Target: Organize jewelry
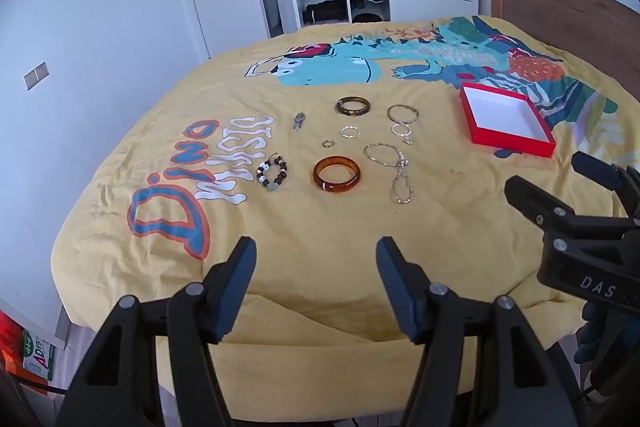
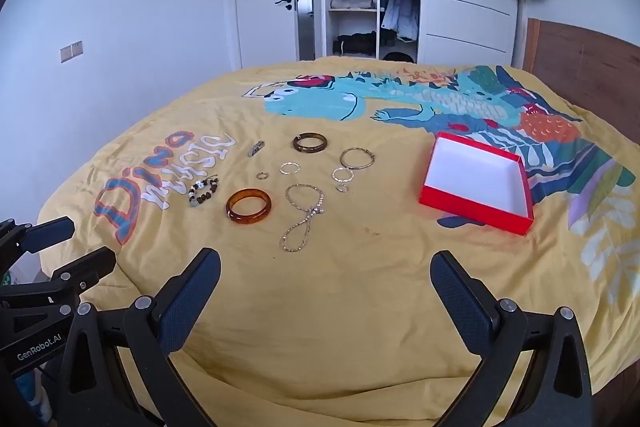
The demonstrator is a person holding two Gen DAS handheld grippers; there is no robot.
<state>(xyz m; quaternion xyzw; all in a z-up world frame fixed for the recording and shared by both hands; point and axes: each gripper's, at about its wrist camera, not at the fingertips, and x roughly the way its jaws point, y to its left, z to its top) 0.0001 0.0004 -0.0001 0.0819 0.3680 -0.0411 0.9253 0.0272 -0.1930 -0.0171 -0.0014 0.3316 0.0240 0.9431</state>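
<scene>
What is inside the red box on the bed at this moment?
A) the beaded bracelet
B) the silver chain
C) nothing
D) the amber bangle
C: the red box shows only its bare white floor, while the amber bangle, beaded bracelet and silver chain all lie on the bedspread to its left.

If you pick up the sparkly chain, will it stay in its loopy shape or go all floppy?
Probably floppy: the sparkly chain lies in thin, loose loops flat on the yellow bedspread, so it would likely dangle and lose its shape. It looks fine and light, and might slip from wide fingers.
</scene>
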